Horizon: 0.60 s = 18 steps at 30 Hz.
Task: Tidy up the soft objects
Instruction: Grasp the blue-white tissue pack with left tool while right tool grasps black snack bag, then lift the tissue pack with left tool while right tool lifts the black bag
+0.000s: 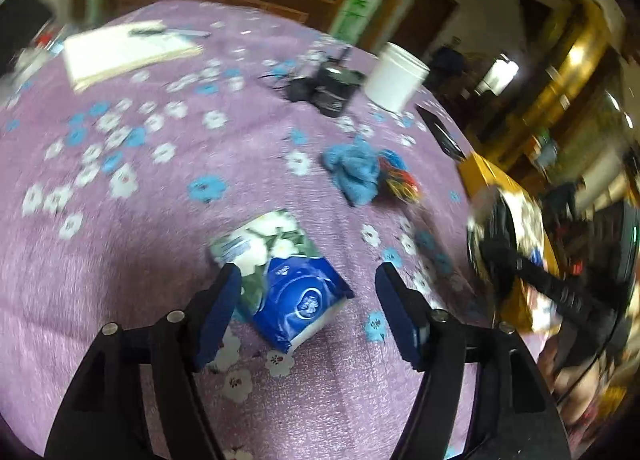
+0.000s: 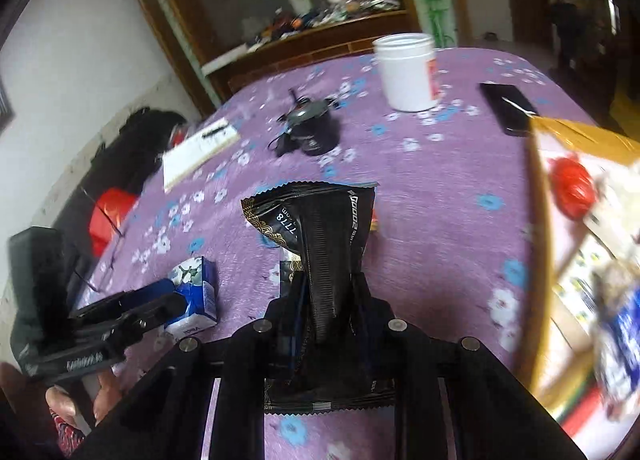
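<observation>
While right gripper [image 2: 326,288] clamps black pouch [image 2: 316,236] above table [image 1: 120,260] middle | left gripper [image 1: 308,280] gapes over tissue pack [image 1: 288,276] — near edge | next, likely: close, then box [image 2: 560,260] at right edge

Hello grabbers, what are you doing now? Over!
Left gripper open around tissue pack. Right gripper shut on black pouch. Nothing blocking.

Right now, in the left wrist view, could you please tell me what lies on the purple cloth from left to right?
White notepad → tissue pack → blue cloth → white jar → yellow box.
</observation>
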### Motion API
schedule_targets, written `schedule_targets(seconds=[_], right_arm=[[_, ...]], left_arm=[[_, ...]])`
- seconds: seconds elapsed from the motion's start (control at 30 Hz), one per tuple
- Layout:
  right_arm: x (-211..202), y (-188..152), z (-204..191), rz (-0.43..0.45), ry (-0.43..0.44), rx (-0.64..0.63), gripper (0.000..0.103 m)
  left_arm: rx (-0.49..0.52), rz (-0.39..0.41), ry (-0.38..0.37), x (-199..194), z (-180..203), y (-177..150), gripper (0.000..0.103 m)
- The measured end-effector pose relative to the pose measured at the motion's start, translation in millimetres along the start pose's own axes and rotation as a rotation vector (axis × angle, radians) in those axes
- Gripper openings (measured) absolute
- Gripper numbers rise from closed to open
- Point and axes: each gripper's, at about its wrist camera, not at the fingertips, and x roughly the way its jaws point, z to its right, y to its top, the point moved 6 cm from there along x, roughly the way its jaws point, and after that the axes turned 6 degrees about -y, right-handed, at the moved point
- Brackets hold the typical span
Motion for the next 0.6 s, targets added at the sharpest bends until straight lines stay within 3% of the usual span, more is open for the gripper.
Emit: schedule_targets(seconds=[0.17, 0.33, 0.43, 0.6], right_arm=[[-0.8, -9.0, 4.8, 0.015, 0.035, 0.034, 0.022], [12.7, -17.3, -1.6, 0.014, 0.059, 0.028, 0.022], [14.8, -18.2, -5.0, 0.026, 0.06, 0.013, 0.022], [20.1, -18.8, -5.4, 0.013, 0.101, 0.026, 0.022]], left_arm=[[-0.065, -0.003, 0.113, 7.5, -0.7, 3.6, 0.072], [-0.053, -0.027, 0.208, 18.1, -3.4, 2.0, 0.075], [-0.028, 0.007, 0.267, 10.6, -5.5, 1.4, 0.075], [-0.018, 0.011, 0.283, 9.0, -6.3, -0.7, 0.075]])
